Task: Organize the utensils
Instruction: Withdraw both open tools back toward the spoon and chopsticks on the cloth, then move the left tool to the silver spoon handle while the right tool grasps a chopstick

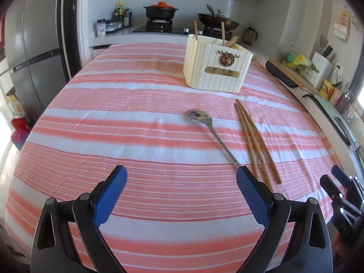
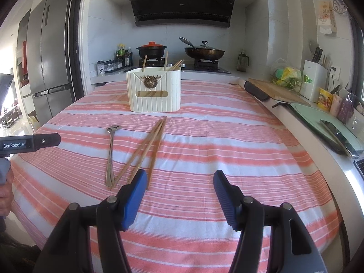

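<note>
A metal spoon (image 1: 206, 129) lies on the striped tablecloth (image 1: 127, 118), with three wooden chopsticks (image 1: 253, 136) beside it on its right. A cream utensil holder (image 1: 216, 66) stands further back with several chopsticks upright in it. My left gripper (image 1: 181, 177) is open and empty, hovering near the spoon's handle end. In the right wrist view the spoon (image 2: 110, 154), the chopsticks (image 2: 145, 150) and the holder (image 2: 154, 91) lie ahead. My right gripper (image 2: 179, 182) is open and empty, its left finger close to the chopstick ends.
A counter with a cutting board (image 2: 275, 91), a knife block (image 2: 315, 79) and packets runs along the table's right edge. A stove with a pot (image 2: 151, 49) and a pan (image 2: 204, 52) stands behind. A fridge (image 2: 47, 68) is on the left.
</note>
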`<state>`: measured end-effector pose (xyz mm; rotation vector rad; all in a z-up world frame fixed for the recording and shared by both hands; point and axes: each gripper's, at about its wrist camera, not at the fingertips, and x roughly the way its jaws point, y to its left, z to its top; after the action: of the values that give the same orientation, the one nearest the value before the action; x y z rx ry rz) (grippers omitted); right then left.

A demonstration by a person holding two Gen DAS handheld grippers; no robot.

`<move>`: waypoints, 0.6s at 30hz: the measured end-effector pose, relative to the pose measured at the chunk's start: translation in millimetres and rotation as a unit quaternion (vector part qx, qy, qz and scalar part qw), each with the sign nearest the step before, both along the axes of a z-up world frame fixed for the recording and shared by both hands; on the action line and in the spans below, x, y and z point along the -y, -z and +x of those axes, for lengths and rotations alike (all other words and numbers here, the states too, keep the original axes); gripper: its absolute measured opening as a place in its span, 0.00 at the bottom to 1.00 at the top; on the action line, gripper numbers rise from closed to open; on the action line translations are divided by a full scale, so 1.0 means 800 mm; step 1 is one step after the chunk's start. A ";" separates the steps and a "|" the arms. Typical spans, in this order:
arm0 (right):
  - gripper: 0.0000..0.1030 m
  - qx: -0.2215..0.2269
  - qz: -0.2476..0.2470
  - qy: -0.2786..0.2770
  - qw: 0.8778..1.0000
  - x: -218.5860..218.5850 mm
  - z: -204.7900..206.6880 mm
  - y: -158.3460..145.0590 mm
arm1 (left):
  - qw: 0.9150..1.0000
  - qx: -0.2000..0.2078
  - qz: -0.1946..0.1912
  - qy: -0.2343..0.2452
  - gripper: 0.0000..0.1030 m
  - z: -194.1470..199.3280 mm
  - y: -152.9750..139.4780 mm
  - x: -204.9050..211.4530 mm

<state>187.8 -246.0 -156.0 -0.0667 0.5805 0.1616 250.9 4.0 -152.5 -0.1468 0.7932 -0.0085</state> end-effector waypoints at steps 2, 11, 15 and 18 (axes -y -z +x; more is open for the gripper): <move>0.60 -0.001 0.003 0.000 1.000 0.001 0.001 0.002 | 1.000 -0.003 -0.004 0.013 0.94 0.012 0.001 0.009; 0.60 -0.030 0.019 -0.006 0.999 0.007 0.019 0.005 | 0.999 -0.023 0.008 0.021 0.94 0.096 0.028 0.055; 0.60 -0.053 0.028 -0.001 0.998 0.014 0.031 0.009 | 0.997 -0.047 0.055 0.016 0.94 0.111 0.050 0.064; 0.60 -0.064 0.035 -0.002 0.997 0.015 0.033 0.012 | 0.995 -0.054 0.082 0.007 0.94 0.106 0.059 0.056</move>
<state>214.0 -257.7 -165.9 0.0112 0.7025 0.1901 335.5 -40.7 -199.4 0.0149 0.8997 0.0514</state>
